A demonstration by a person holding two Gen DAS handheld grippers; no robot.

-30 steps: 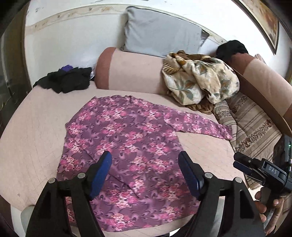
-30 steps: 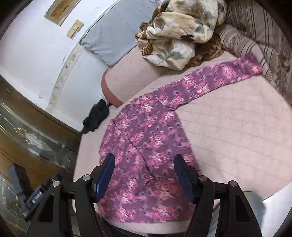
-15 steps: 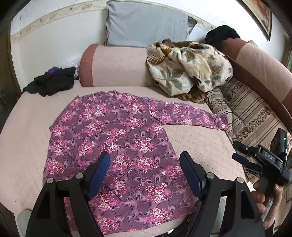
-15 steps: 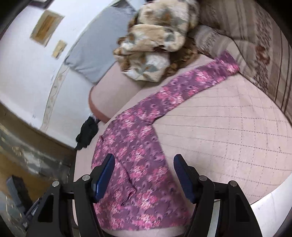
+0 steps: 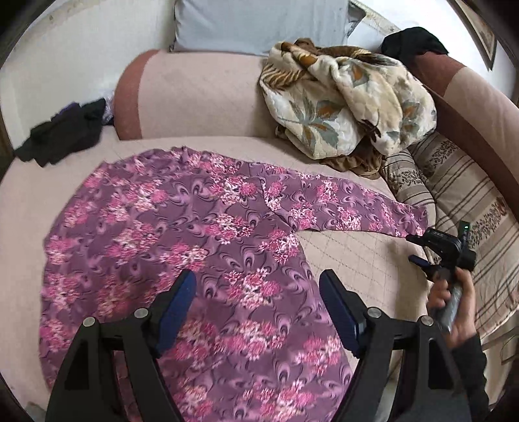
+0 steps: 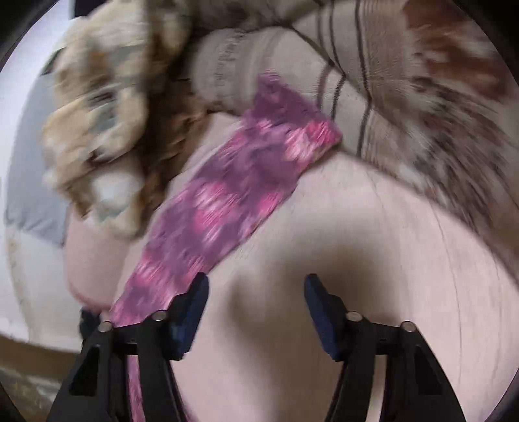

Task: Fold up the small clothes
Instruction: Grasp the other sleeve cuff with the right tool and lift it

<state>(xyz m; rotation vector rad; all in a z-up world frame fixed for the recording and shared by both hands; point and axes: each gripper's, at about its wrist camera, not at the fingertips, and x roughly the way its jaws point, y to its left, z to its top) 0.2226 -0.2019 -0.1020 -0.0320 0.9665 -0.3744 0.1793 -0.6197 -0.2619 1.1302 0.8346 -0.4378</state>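
Purple floral top (image 5: 181, 233) lies spread flat on the pink quilted bed cover (image 5: 366, 259), body toward the left & near edge, 1 long sleeve (image 5: 343, 207) stretched out to the right w/ its cuff ending near the striped cushion (image 5: 467, 201). Left gripper (image 5: 258, 303) hangs over the lower part of the top, jaws wide, blue pads (image 5: 176, 306) clear of the fabric, nothing between them but cloth showing below. Right gripper (image 6: 256, 316) sits low over bare cover just beside the sleeve (image 6: 227, 201); its jaws have just been closing in but stand apart at a middling gap, nothing between them, sleeve edge passing by the left-hand pad (image 6: 191, 318); can't tell if that pad touches the cloth, right wrist view is heavily blurred. In the left wrist view the right gripper (image 5: 425, 256) shows at the far right, pointed at the sleeve cuff, held by a hand (image 5: 454, 308) in a dark sleeve. Behind the top: pink bolster (image 5: 194, 97) w/ brown end, grey pillow (image 5: 259, 26) against the wall, crumpled beige leaf-print blanket (image 5: 347, 100) on the bolster's right end. Small black clothing pile (image 5: 61, 133) far left on the bed, another dark item (image 5: 412, 42) up on the couch back. Blanket (image 6: 107, 130) & striped cushion (image 6: 389, 97) also fill the top of the right wrist view.
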